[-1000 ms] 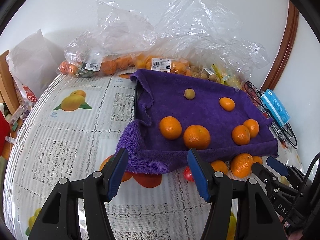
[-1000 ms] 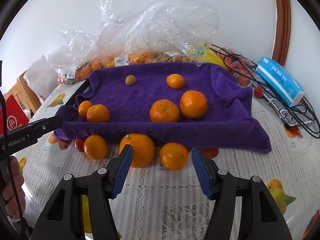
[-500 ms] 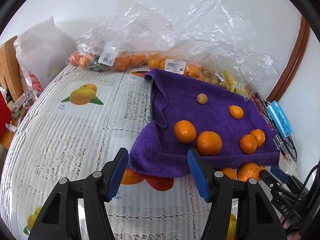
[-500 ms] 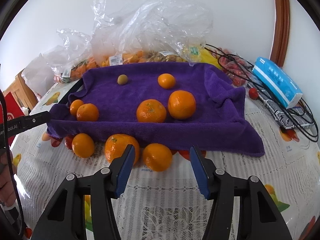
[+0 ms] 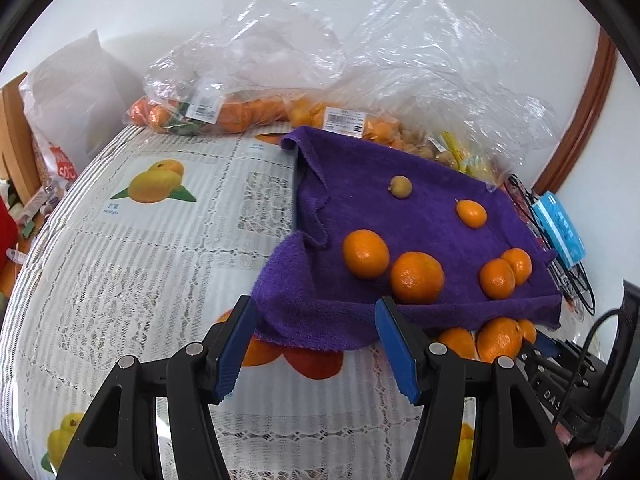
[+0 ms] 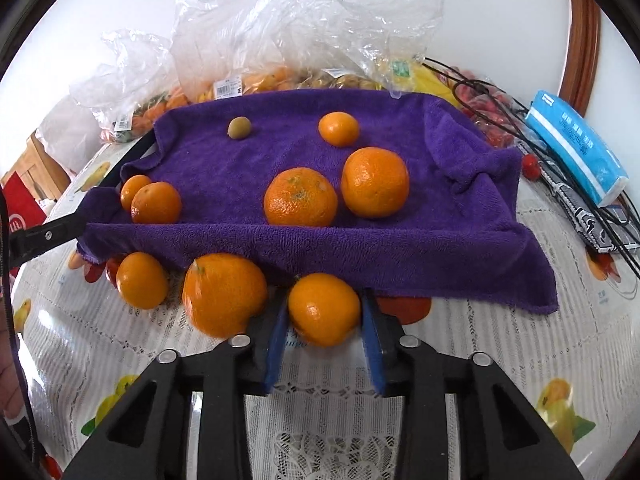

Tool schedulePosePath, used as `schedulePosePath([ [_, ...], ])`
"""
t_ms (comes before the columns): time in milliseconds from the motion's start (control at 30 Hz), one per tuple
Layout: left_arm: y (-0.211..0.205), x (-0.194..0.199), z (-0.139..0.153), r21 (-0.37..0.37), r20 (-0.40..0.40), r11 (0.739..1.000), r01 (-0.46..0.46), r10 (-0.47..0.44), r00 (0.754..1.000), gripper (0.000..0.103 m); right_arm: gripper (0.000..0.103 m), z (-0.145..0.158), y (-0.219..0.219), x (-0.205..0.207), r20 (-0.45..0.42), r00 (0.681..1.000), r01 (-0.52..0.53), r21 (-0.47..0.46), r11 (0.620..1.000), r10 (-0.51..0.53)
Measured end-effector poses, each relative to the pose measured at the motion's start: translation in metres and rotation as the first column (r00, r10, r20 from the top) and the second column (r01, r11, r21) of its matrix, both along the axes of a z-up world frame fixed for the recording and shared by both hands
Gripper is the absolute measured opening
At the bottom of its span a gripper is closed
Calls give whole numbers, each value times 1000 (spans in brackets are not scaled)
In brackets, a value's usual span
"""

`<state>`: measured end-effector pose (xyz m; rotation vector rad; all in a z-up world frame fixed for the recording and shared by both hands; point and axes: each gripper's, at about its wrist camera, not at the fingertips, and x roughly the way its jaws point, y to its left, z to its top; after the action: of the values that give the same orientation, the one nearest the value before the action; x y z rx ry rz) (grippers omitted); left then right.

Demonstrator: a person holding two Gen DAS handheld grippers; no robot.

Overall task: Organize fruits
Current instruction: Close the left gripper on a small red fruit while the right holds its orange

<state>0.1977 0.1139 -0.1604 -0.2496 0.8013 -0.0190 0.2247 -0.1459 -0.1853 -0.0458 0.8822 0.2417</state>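
A purple towel [image 6: 304,236] lies over a tray on the table and carries several oranges [image 6: 301,197] and a small brown fruit [image 6: 239,127]. Three more oranges lie on the tablecloth in front of it. My right gripper [image 6: 323,314] is shut on the rightmost of them, a small orange [image 6: 324,309]; a bigger orange [image 6: 224,293] touches its left finger. My left gripper [image 5: 316,340] is open and empty, just before the towel's near left corner [image 5: 288,316]. The right gripper shows at the lower right of the left wrist view [image 5: 560,364].
Clear plastic bags of fruit [image 5: 224,112] stand behind the towel by the wall. A blue tissue pack [image 6: 576,148] and black cables [image 6: 592,208] lie at the right. A white bag [image 5: 68,120] stands at the far left. Small red fruits [image 6: 94,272] lie by the towel's left corner.
My right gripper moved forward and closed on the small orange in front of the towel. My left gripper drew back and to the left, staying open.
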Motion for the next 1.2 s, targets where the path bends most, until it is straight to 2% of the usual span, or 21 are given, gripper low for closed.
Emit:
schedulePosePath([
  [100,-7,-3,3,11,15,999,35,-36,999,59,34,2,-1,-2,8,1000,6,-4,1000,-6],
  [233,-14,-6,4,-21,26,995,93,-93,995,59,34,5,-9,-11,48,999,24,-41,999,-22],
  [433,-26,-3,-3,-64,-13,981,182,-184,983,58,34,-1,-17,-8,4,999,32,-24,999,-32],
  [633,-45,-3,-9,28,-31,976,216,-215,976,54,35,-2,-18,-8,1,1000,31,-13,999,-31],
  [800,-56,1,-17,88,-53,971,223,-219,974,45,35,-2,-21,-8,-3,1000,31,18,999,-31],
  [933,-61,2,-20,127,-48,968,216,-212,976,37,35,-2,-20,-8,-1,1000,31,3,1000,-31],
  [1067,-64,4,-20,127,-47,968,217,-212,976,31,35,-2,-19,-8,0,1000,30,-8,1000,-30],
  [1200,-69,6,-21,144,-51,966,215,-210,976,30,35,-2,-22,-8,-4,1000,30,23,999,-30],
])
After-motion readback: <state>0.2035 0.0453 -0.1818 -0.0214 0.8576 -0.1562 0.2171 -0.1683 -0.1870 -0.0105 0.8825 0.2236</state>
